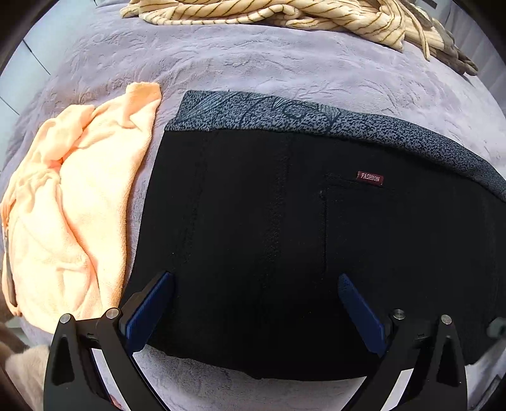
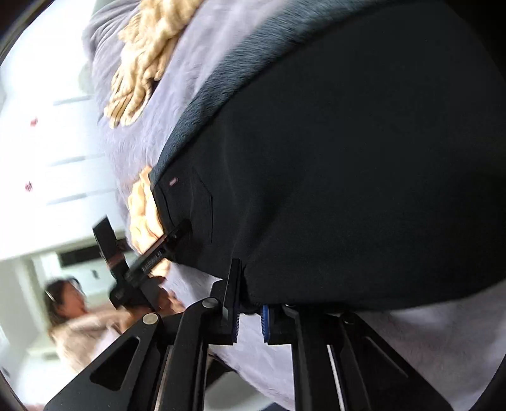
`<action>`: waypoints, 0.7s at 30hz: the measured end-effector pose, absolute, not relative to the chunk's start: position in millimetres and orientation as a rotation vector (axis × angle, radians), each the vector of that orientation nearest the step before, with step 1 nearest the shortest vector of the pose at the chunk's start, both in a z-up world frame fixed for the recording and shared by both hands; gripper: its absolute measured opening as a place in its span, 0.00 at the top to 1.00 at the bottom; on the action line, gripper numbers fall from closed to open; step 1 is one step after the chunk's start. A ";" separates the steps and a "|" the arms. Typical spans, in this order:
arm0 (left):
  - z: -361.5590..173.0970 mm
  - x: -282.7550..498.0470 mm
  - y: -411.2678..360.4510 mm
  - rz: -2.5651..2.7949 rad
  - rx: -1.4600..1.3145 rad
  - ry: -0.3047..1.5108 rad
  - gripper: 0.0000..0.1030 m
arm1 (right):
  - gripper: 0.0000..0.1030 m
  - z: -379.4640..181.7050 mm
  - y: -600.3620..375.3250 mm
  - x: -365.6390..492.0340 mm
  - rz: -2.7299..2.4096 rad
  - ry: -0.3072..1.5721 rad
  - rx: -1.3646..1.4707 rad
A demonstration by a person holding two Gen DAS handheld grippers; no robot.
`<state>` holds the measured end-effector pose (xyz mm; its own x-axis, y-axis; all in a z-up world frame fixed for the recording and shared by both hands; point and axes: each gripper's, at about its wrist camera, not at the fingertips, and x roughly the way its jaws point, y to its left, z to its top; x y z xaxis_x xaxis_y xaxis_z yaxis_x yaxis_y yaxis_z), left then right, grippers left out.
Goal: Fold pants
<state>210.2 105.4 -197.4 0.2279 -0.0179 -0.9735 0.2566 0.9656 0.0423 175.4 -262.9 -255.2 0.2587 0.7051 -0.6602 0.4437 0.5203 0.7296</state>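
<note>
Black pants (image 1: 284, 237) with a speckled grey waistband (image 1: 284, 115) and a red "FASHION" tag (image 1: 370, 178) lie flat on a lilac bedspread (image 1: 253, 63). My left gripper (image 1: 256, 284) hovers over their near edge, wide open and empty, blue pads (image 1: 151, 303) spread apart. In the right wrist view, my right gripper (image 2: 249, 303) is shut on the black fabric's edge (image 2: 246, 278), lifting it; the pants (image 2: 348, 189) fill most of that blurred view. The left gripper also shows there (image 2: 148, 259), at the pants' far side.
A crumpled peach garment (image 1: 72, 202) lies just left of the pants. A cream striped garment (image 1: 284, 15) is heaped at the bed's far edge. In the right wrist view a person (image 2: 72, 316) and white walls show beyond the bed.
</note>
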 end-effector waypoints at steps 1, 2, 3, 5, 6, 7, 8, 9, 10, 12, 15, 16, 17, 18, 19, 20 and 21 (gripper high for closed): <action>-200.3 211.8 107.7 -0.196 0.215 1.332 0.00 | 0.91 -257.3 -258.9 171.1 0.212 1.411 1.024; -200.5 209.3 106.6 -0.194 0.230 1.330 0.00 | 0.91 -268.5 -254.3 163.2 0.187 1.465 0.973; -198.9 207.9 105.9 -0.187 0.243 1.330 0.00 | 0.91 -275.7 -254.4 156.9 0.181 1.474 0.999; -191.9 204.9 106.2 -0.171 0.254 1.341 0.00 | 0.91 -274.3 -261.3 146.7 0.186 1.447 1.087; -187.8 204.5 107.6 -0.163 0.249 1.344 0.00 | 0.90 -270.2 -263.2 143.9 0.175 1.448 1.079; -180.4 203.5 109.9 -0.164 0.229 1.334 0.00 | 0.89 -263.6 -264.8 140.5 0.194 1.474 1.066; -173.9 202.4 111.3 -0.173 0.210 1.316 0.00 | 0.88 -257.4 -266.1 138.8 0.199 1.503 1.027; -166.2 202.3 112.1 -0.182 0.194 1.289 0.00 | 0.85 -249.0 -268.3 139.7 0.202 1.519 0.983; -160.8 204.4 111.7 -0.187 0.185 1.264 0.00 | 0.84 -239.9 -270.5 144.0 0.204 1.521 0.936; -158.0 213.2 111.2 -0.188 0.161 1.234 0.00 | 0.75 -214.0 -272.2 170.6 0.214 1.484 0.820; -173.0 228.5 115.9 -0.155 0.132 1.238 0.00 | 0.51 -182.1 -253.3 243.5 0.311 1.389 0.713; -183.8 230.6 121.2 -0.132 0.138 1.254 0.00 | 0.50 -175.8 -237.7 276.5 0.365 1.366 0.672; -192.0 229.5 126.0 -0.118 0.138 1.271 0.00 | 0.50 -172.6 -219.8 305.0 0.401 1.360 0.619; -202.4 225.9 137.3 -0.122 0.097 1.286 0.00 | 0.50 -172.2 -202.1 330.5 0.421 1.363 0.562; -205.8 216.6 144.2 -0.129 0.046 1.278 0.00 | 0.50 -173.5 -183.6 354.8 0.438 1.365 0.511; -207.1 211.5 150.6 -0.128 0.027 1.263 0.00 | 0.50 -178.5 -158.1 385.8 0.473 1.370 0.460; -206.2 203.9 152.9 -0.129 0.034 1.250 0.00 | 0.50 -184.0 -139.2 406.3 0.506 1.379 0.427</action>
<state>203.9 152.9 -206.2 0.3093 -0.0789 -0.9477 0.1165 0.9922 -0.0446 406.3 -139.2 -184.0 0.1157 0.5721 -0.8120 -0.0890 0.8202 0.5652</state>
